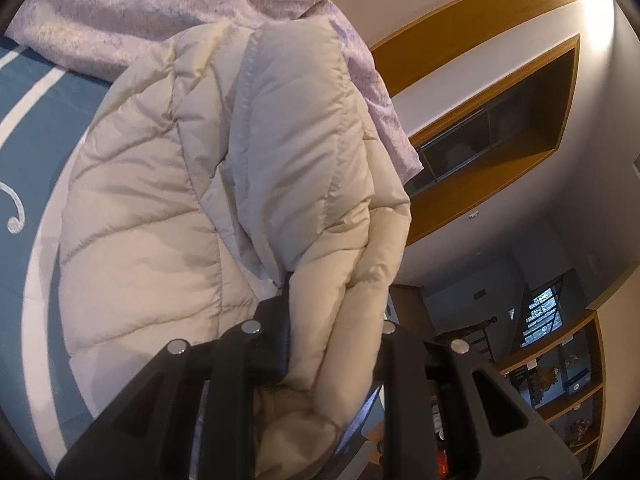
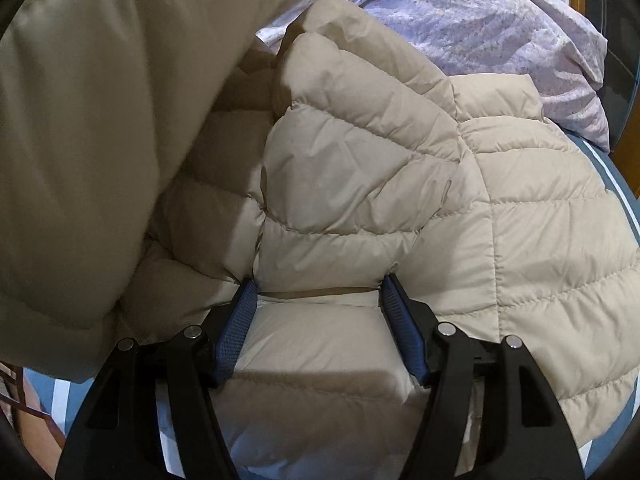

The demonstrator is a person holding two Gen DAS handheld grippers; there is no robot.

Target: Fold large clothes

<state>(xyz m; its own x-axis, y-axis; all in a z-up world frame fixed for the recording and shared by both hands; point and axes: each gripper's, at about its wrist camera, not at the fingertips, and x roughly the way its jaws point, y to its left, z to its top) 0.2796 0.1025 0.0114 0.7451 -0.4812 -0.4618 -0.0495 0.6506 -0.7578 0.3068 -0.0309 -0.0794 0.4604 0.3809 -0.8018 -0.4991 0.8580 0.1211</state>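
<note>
A: Where is the puffer jacket (image 1: 168,208) sitting?

B: The cream quilted jacket is lying on the bed (image 1: 28,128), spreading over its teal cover with the white stripes. Its far end is touching the lilac duvet (image 1: 120,12) that is bunching up along the far edge of the bed.

A: What is the left gripper (image 1: 320,344) doing?

B: Its jaws are clamping a thick bunched fold of the jacket, which is filling the whole gap between the fingers and rising up out of them. In the right wrist view that lifted part is hanging as a blurred mass at the left.

A: And the right gripper (image 2: 320,320)?

B: Its jaws are standing wide apart, with the blue ribbed pads (image 2: 236,332) showing on both fingers. A padded panel of the jacket (image 2: 360,168) is lying between them, and each pad seems to be touching the fabric at its side, though I cannot tell whether they are pressing it.

A: Anything beyond the bed?

B: A wooden wall shelf (image 1: 496,128) is showing in the left wrist view, off to the right of the jacket.
</note>
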